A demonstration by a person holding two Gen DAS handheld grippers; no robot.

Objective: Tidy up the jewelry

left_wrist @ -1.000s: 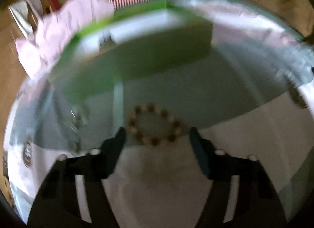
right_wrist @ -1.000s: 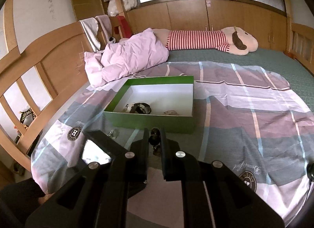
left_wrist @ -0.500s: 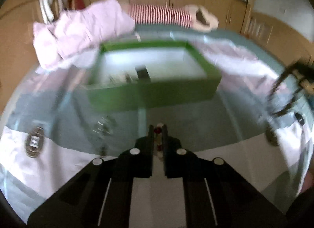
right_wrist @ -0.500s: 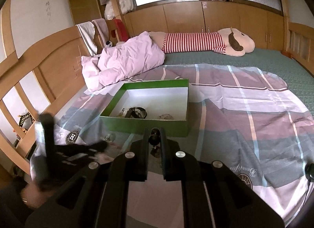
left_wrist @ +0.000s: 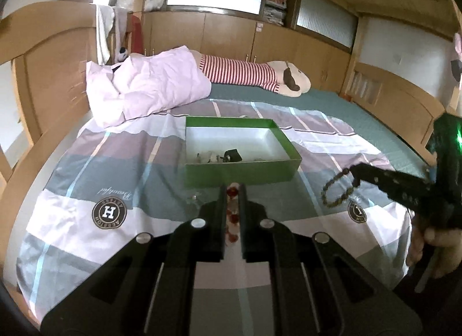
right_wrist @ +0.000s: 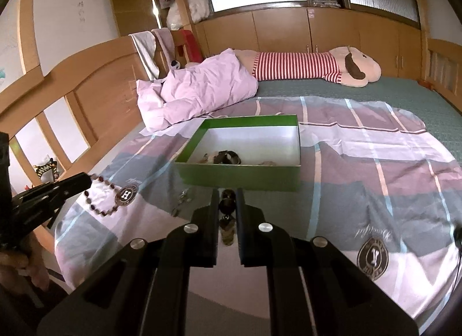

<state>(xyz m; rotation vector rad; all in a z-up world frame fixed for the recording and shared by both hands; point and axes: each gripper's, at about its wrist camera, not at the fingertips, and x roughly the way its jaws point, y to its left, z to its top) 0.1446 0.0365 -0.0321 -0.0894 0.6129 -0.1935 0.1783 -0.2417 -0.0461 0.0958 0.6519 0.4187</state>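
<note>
My left gripper (left_wrist: 232,188) is shut on a red and white bead bracelet (left_wrist: 232,214), held above the bedspread in front of the green box (left_wrist: 245,175). The bracelet also hangs from that gripper in the right wrist view (right_wrist: 99,197). My right gripper (right_wrist: 227,193) is shut on a dark bead bracelet (right_wrist: 226,220), which also dangles in the left wrist view (left_wrist: 336,191). The green box (right_wrist: 239,175) holds several jewelry pieces (right_wrist: 223,158). A small silvery piece (right_wrist: 182,200) lies on the spread in front of the box.
A striped bedspread (right_wrist: 375,168) covers the bed. A pink quilt (right_wrist: 196,93) and a long striped plush toy (right_wrist: 311,66) lie behind the box. A wooden bed frame (right_wrist: 86,76) runs along the left.
My left gripper closed on the red and white bracelet and lifted it off the spread. My right gripper has kept its hold on the dark bracelet and shifted slightly.
</note>
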